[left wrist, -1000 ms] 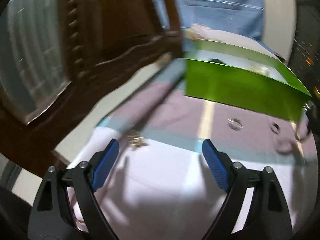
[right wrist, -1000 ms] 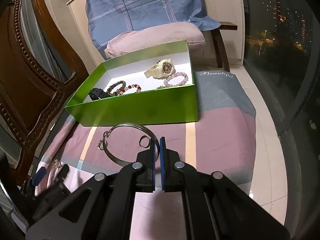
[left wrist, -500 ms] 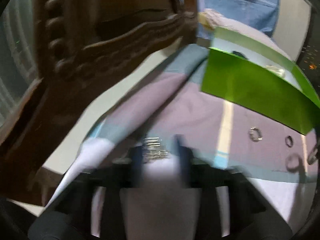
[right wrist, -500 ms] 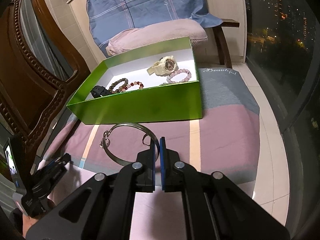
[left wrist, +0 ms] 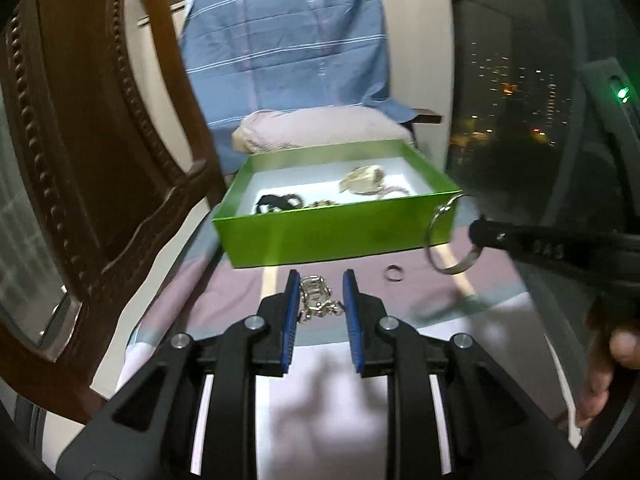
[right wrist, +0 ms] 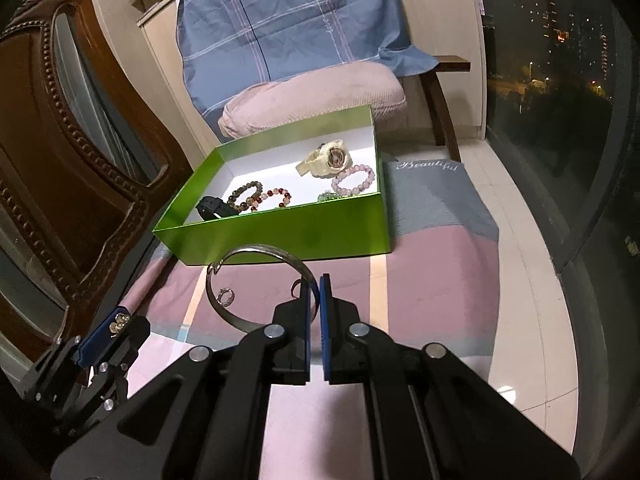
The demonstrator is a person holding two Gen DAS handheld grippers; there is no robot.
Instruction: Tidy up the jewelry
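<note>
A green box (left wrist: 336, 236) (right wrist: 280, 236) stands on the striped cloth, holding a cream watch (right wrist: 326, 158), bead bracelets (right wrist: 354, 180) and a black band (right wrist: 214, 208). My left gripper (left wrist: 319, 286) is shut on a silver chain bracelet (left wrist: 316, 298), lifted in front of the box; it also shows in the right wrist view (right wrist: 116, 322). My right gripper (right wrist: 316, 292) is shut on a silver bangle (right wrist: 256, 252) (left wrist: 444, 240), held above the cloth near the box's right front corner. Two small rings (left wrist: 394, 273) (right wrist: 225, 296) lie on the cloth.
A carved wooden chair (left wrist: 88, 160) (right wrist: 68, 168) stands close on the left. A pink cushion (right wrist: 312, 100) and blue plaid cloth (right wrist: 288, 24) sit behind the box. A dark window (right wrist: 560, 80) and tiled floor are on the right.
My left gripper swung toward the chain bracelet, closed on it and lifted it to face the box. My right gripper rose slightly with the bangle.
</note>
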